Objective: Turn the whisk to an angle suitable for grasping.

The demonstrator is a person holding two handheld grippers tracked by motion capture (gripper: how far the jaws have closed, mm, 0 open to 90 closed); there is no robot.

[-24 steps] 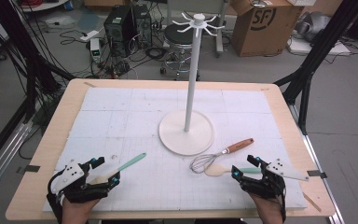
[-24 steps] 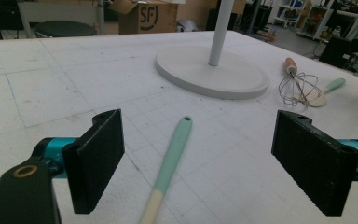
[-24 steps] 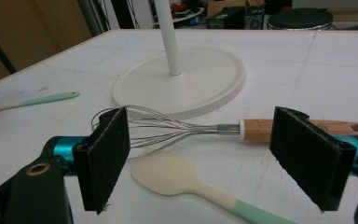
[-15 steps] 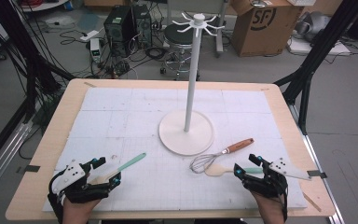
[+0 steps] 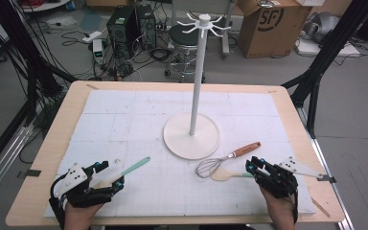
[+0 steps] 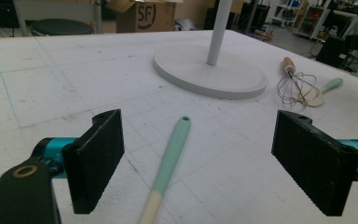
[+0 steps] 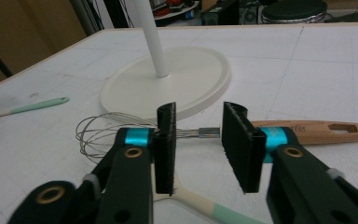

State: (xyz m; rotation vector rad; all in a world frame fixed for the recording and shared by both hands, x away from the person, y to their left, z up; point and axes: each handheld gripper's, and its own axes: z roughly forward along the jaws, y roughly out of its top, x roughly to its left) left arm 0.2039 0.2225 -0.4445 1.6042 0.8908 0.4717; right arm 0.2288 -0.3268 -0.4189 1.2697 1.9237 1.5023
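Motion is almost absent across the last moment: both hands sit at the desk's point(image 5: 48, 143) near edge just as they did a moment ago, and neither utensil has shifted, so by my reading no pickup has begun.

At the near left corner, the left gripper point(image 5: 111, 175) stands wide open. A mint-handled spatula point(image 6: 170, 154) lies flat on the white mat between its jaws, touched by neither pad, handle pointing toward the stand point(image 5: 191, 139).

Near the right corner, the right gripper point(image 5: 255, 170) holds its jaws a narrow gap apart and grips nothing. A second spatula point(image 5: 225, 174) lies under its tips, and a wooden-handled whisk point(image 5: 220, 162) rests just beyond, wires against that spatula's cream head.

The stand's hooks carry nothing. Only a cardboard box point(image 5: 268, 24) on the floor past the far edge could hold anything; its contents cannot be made out.
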